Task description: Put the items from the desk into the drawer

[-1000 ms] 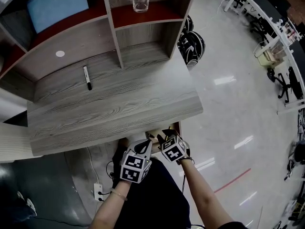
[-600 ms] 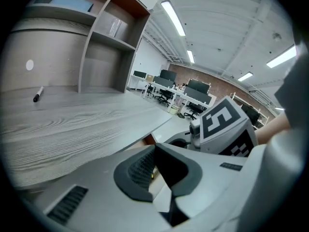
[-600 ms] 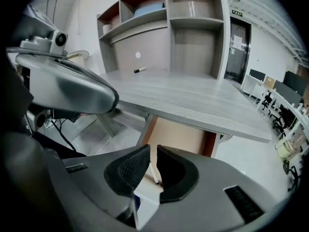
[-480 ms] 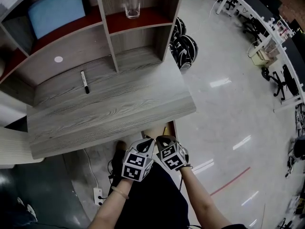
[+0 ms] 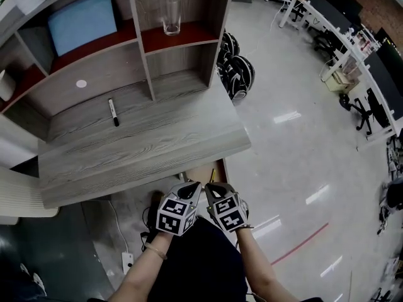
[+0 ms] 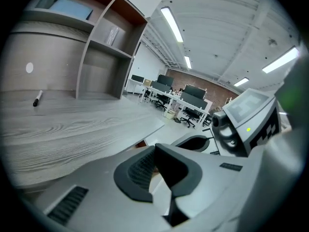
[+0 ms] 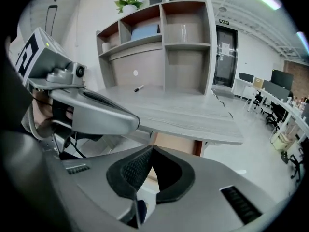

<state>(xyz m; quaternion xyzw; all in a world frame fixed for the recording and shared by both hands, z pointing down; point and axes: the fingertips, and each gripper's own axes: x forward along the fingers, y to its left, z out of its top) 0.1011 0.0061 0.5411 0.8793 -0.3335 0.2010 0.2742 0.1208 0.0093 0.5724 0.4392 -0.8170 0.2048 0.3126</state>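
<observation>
- The grey wood-grain desk fills the middle of your head view, with most of its top bare.
- A shelf hutch with red-brown shelf boards stands along the desk's far edge.
- Black-and-white helmets lie on the shiny floor just off the desk's far right corner.
- A pale blue panel leans in the hutch's upper left compartment.
- The drawer shows as a tan strip poking out from under the desk's near edge, toward the right. Your grippers are just in front of it.
- Your left gripper is off the near edge of the desk, beside the right one. Its jaw tips meet and nothing is between them.
- Your right gripper has just been closing its jaws. The tips now touch, and it carries nothing either.
- A clear drinking glass stands upright on the red-brown shelf right of the hutch's middle divider.
- The black marker, the item left on the desk, lies flat at the far left, close to the hutch's back panel and well apart from both grippers.
- A small white round disc sits on the back panel just beyond the marker.
</observation>
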